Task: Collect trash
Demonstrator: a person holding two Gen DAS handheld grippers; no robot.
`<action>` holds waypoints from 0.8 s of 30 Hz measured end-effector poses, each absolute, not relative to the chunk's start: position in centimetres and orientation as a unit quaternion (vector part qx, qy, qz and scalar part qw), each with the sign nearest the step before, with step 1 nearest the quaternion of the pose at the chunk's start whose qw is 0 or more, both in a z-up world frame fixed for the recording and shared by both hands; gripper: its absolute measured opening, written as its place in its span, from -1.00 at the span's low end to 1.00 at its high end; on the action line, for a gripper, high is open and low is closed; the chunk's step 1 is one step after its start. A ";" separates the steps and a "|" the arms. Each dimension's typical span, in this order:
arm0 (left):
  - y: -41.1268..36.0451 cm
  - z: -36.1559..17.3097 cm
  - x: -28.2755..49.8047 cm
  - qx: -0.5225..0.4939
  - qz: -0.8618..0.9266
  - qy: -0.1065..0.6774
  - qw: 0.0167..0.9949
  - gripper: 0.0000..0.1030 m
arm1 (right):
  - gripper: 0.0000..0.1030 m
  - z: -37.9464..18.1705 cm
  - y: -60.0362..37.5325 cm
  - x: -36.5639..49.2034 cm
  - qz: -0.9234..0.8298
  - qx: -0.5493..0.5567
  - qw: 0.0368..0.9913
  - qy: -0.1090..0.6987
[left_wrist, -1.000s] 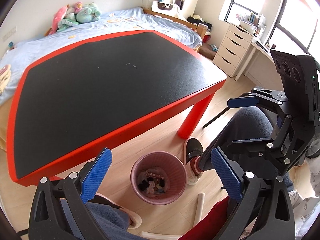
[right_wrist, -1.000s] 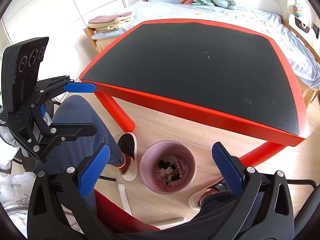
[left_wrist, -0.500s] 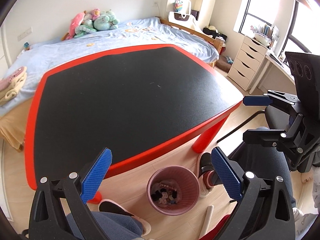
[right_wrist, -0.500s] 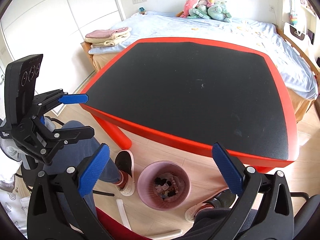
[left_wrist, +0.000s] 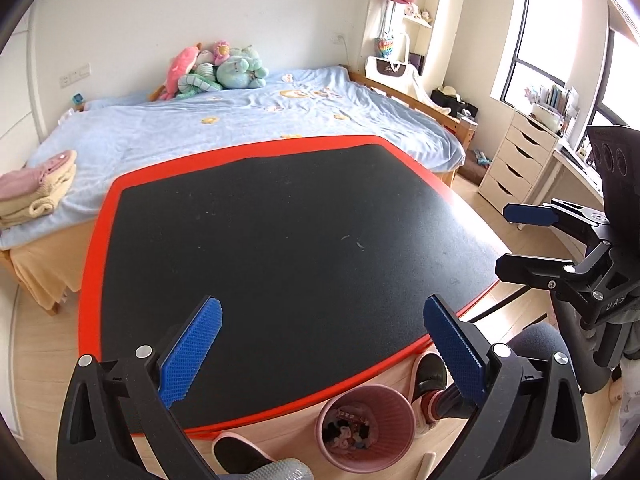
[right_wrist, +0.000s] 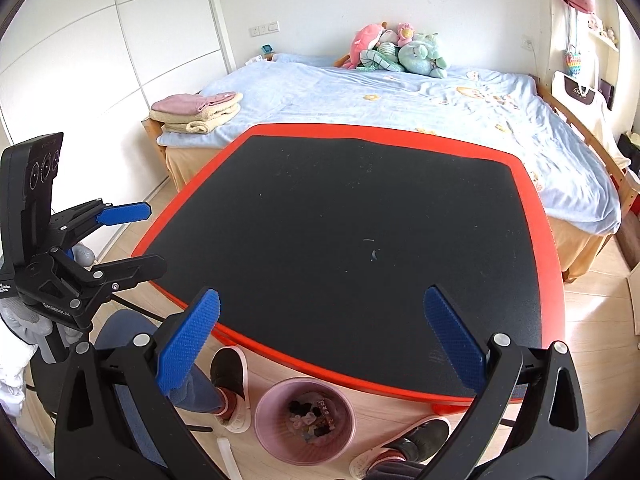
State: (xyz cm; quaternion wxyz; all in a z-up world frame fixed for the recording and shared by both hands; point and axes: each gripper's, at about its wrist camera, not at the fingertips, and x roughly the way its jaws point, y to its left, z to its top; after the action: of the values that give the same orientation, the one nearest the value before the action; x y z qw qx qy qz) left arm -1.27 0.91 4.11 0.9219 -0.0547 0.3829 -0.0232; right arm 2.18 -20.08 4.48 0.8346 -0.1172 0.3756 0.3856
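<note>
A pink waste bin [left_wrist: 365,427] holding several bits of trash stands on the floor by the table's near edge; it also shows in the right wrist view [right_wrist: 305,420]. The red-rimmed table with a black top [left_wrist: 280,240] carries no objects in either view [right_wrist: 360,240]. My left gripper [left_wrist: 320,344] is open and empty, above the table's near edge. My right gripper [right_wrist: 320,340] is open and empty, likewise above the near edge. Each gripper shows in the other's view: the right one [left_wrist: 520,236] at the right, the left one [right_wrist: 144,236] at the left.
A bed with a blue cover [left_wrist: 240,120] lies behind the table, with plush toys [left_wrist: 216,68] and folded towels [right_wrist: 196,110]. White drawers [left_wrist: 516,160] stand at the right. The person's knees and slippers [right_wrist: 230,376] flank the bin on the wooden floor.
Both grippers have risen and tilted up, away from the bin; the table top and bed now fill the views and the bin sits at the bottom edge. Both stay open.
</note>
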 end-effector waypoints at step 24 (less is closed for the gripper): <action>1.5 3.8 -0.5 -0.054 0.024 0.396 0.916 0.88 | 0.95 4.4 -19.4 3.3 0.383 -0.121 0.836 0.373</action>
State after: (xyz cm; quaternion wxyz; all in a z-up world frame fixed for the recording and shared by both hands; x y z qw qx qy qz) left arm -0.50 1.49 3.82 0.9162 -0.0540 0.3962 0.0241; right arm 3.26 -19.42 4.43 0.8362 -0.1214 0.3732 0.3830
